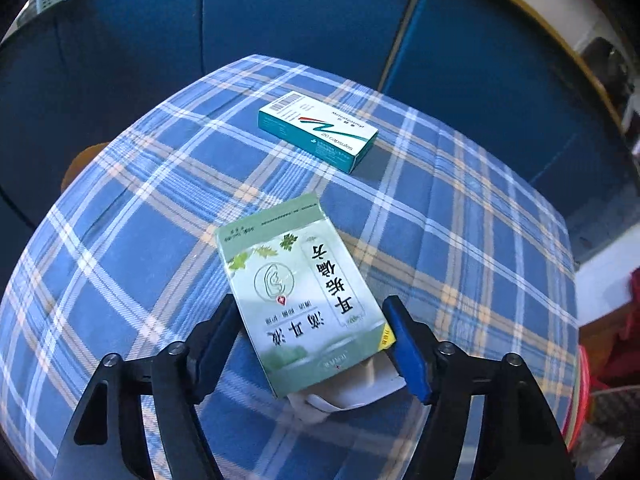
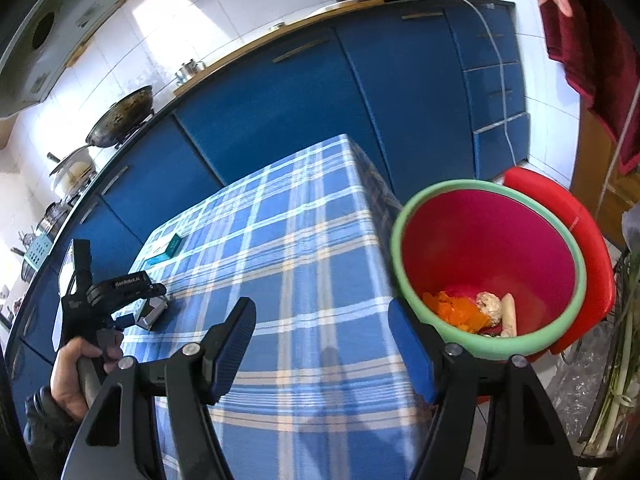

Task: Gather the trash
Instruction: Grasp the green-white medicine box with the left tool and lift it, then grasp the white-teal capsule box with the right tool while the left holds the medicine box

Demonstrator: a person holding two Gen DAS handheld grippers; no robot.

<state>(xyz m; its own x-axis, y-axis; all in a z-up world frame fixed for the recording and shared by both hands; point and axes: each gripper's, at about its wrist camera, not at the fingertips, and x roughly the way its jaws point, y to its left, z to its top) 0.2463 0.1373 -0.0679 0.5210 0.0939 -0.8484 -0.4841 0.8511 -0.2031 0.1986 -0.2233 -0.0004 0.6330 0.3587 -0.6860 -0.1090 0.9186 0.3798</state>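
Note:
A pale green medicine box (image 1: pixel 300 288) with Chinese print lies on the blue plaid tablecloth (image 1: pixel 120 264), its open end flap toward me. My left gripper (image 1: pixel 312 344) straddles its near end, jaws wide, pads beside the box sides; whether they touch is unclear. A teal and white capsule box (image 1: pixel 318 130) lies farther back. In the right wrist view my right gripper (image 2: pixel 324 344) is open and empty over the table's near right edge. The red bin with a green rim (image 2: pixel 486 264) stands just right of the table and holds orange peel and scraps. The left gripper (image 2: pixel 136 304) shows there at the green box.
Blue kitchen cabinets (image 2: pixel 280 92) run behind the table. A wok (image 2: pixel 120 118) and pots sit on the counter. A red stool (image 2: pixel 576 216) stands behind the bin. A wire rack with greens (image 2: pixel 616 360) is at the far right.

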